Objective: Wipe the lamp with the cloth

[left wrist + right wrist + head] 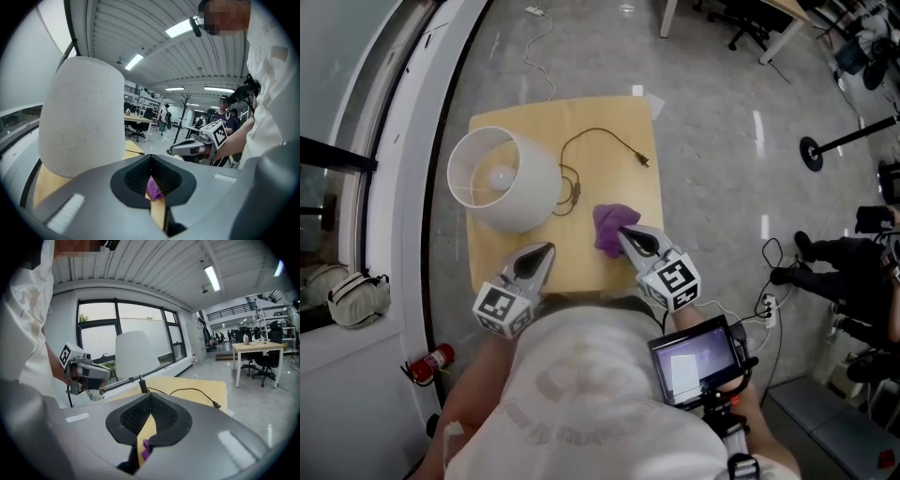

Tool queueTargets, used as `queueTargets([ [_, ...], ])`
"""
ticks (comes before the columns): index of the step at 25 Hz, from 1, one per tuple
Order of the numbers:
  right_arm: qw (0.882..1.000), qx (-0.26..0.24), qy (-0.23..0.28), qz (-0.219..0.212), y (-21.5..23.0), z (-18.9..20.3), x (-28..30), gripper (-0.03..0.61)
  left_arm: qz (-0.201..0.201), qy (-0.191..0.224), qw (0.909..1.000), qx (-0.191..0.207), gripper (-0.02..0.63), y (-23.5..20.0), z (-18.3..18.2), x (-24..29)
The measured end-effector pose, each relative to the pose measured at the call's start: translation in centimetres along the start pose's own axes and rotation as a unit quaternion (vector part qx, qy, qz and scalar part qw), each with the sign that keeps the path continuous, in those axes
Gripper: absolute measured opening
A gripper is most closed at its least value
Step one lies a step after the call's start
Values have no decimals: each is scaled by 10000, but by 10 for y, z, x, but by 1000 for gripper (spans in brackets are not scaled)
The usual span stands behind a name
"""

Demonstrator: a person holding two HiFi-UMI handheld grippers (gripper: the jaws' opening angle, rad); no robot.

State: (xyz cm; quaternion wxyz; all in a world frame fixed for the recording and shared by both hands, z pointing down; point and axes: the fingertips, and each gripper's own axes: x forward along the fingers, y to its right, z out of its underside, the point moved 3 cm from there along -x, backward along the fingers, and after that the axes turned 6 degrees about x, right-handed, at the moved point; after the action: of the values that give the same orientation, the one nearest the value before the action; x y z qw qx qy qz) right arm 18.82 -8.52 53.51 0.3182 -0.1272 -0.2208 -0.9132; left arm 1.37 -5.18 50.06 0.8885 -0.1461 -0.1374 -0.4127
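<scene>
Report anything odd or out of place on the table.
Only the cord stands out: unplugged, its plug lying loose on the table. The lamp stands upright; the cloth lies crumpled.

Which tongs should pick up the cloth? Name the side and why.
Right. The right tongs have their tip at the edge of the purple cloth; the left tongs are off to its side, nearer the lamp. Both are shut.

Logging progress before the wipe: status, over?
Left tool shut, right tool shut, both empty. Cloth on table by right tool's tip. Lamp upright. Nothing in the way.
</scene>
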Motion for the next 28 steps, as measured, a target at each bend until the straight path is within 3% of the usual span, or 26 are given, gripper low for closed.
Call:
queueTargets([
  [11,9962,-131,-701,498,5,32,16,14,585,-156,9982,-34,0,-11,28,5],
  [21,9815,90,-1524,1156,31,76,34,14,718,-231,9970,-200,0,-15,42,2],
  [28,9775,88,-1760,1160,34,89,45,15,670,-285,9970,-250,0,-15,46,-9],
])
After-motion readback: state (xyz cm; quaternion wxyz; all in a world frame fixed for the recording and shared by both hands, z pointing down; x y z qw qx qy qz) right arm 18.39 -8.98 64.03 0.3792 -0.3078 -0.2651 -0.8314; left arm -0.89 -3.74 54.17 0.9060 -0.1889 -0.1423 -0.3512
